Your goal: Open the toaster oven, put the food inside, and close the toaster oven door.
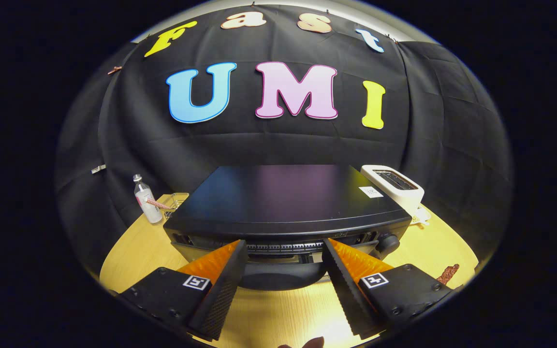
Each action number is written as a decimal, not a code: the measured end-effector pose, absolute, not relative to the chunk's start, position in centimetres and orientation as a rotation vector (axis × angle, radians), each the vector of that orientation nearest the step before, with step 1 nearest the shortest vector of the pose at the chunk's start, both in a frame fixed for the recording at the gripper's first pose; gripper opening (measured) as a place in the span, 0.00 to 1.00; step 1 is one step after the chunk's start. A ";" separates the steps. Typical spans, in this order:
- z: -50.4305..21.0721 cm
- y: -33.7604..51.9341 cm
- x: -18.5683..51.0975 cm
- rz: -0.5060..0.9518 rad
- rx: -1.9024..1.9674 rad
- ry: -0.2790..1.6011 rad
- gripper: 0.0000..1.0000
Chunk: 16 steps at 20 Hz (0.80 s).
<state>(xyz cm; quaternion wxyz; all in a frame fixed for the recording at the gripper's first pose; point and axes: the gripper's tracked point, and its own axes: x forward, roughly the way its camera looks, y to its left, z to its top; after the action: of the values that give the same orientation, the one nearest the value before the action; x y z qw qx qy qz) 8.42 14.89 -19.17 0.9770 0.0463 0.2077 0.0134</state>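
**Gripper up close to the toaster oven**

The gripper (284, 251) has its two fingers spread wide apart. Nothing is held between them. The fingertips sit right at the front top edge of the toaster oven (283, 198), and I cannot tell if they touch it.

The toaster oven is a big black box just ahead of the fingers. Its flat shiny top stretches away beyond them. Between the two fingers you can see the dark curved handle (278, 276) of the oven door, low at the front. Past the right finger there is a round knob (388, 241) on the front of the oven.

Beyond the oven on the right stands a white toaster (394, 186), touching or just beside the oven's back corner. Beyond the left finger, next to the oven's left side, stands a small clear bottle (145, 199) with a little clear box (177, 200) just beside it.

Off to the right of the right finger, a small brown piece of food (447, 274) lies on the wooden table (128, 256). It is well apart from the oven.
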 end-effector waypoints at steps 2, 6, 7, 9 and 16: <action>-19.4 14.9 7.4 0.030 0.095 0.421 0.97; -20.4 14.9 5.1 0.043 0.086 0.439 0.97; -20.7 14.8 4.4 0.044 0.084 0.447 0.97; -21.3 14.8 3.2 0.040 0.080 0.464 0.96; -23.8 15.0 0.0 0.054 0.082 0.531 0.97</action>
<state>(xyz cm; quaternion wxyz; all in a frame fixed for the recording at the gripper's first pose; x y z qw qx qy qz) 0.03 15.01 -23.75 0.9638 0.0404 0.2623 0.0266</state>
